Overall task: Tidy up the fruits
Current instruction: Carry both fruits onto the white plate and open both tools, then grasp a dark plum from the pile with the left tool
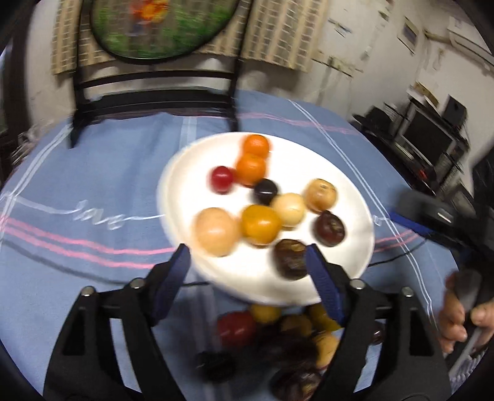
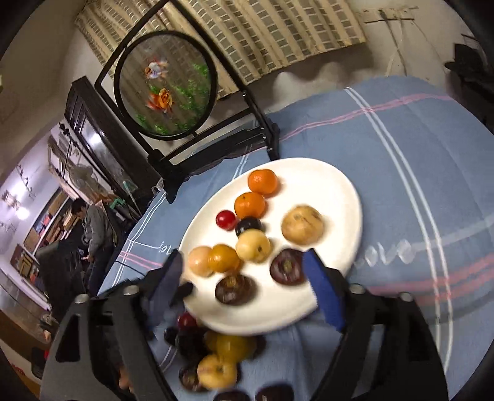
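A white plate (image 1: 176,185) (image 2: 327,182) on the blue cloth holds several fruits: two oranges (image 1: 253,157) (image 2: 262,182), a small red fruit (image 1: 221,179), pale yellow and peach ones, and dark purple ones (image 1: 329,228) (image 2: 287,266). A loose pile of fruit (image 1: 278,336) (image 2: 216,348) lies on the cloth just in front of the plate. My left gripper (image 1: 247,251) hangs open over the plate's near edge, holding nothing. My right gripper (image 2: 244,256) is also open above the near side of the plate, its blue pads touching nothing.
A round painted screen on a black stand (image 1: 154,27) (image 2: 163,83) stands behind the plate. A hand (image 1: 463,317) grips a handle at the right. Shelves with electronics (image 1: 432,135) are beyond the table's right edge. A person (image 2: 92,228) stands far left.
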Motion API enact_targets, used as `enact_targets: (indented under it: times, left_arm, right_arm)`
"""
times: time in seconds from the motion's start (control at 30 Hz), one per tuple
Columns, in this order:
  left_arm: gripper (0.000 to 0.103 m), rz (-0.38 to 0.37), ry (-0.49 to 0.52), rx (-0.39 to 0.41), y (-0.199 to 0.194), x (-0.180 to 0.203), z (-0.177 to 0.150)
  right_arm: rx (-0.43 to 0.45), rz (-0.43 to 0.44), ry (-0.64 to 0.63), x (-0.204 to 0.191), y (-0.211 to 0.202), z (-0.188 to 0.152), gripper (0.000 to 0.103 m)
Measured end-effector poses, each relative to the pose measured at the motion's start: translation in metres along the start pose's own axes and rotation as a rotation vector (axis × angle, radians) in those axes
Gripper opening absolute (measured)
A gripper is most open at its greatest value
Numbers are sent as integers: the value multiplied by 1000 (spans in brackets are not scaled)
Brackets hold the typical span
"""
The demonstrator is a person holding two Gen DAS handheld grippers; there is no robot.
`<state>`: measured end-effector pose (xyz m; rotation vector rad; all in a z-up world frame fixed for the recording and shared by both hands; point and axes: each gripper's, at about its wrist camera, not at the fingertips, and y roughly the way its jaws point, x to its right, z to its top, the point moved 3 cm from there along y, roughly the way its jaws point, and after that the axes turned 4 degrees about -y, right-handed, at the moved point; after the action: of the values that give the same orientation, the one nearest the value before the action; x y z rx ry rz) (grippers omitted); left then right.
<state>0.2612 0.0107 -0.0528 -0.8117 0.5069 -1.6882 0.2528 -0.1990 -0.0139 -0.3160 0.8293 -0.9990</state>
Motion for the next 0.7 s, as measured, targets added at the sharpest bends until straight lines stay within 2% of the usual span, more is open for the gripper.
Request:
enact_targets:
  times: [0.13,0.2,0.43,0.5,0.7]
  left_arm:
    - [89,57,-72,13,-23,-33,-23]
    - [89,79,-108,7,-30,-46,-36]
    - [92,120,-120,-28,-42,-63,-70]
    - [92,130,-104,-37,-42,-61,-76]
    - [94,196,50,-29,-34,-36,-82]
  right_arm:
    - [36,-17,64,15,-32,-31,98]
    - [42,-42,124,27,-43,-42,99]
    - [44,-54,340,71,-53,-59,100]
    - [34,-50,370,77,-51,-59,100]
    - [-9,-18,389,76,-44,-61,100]
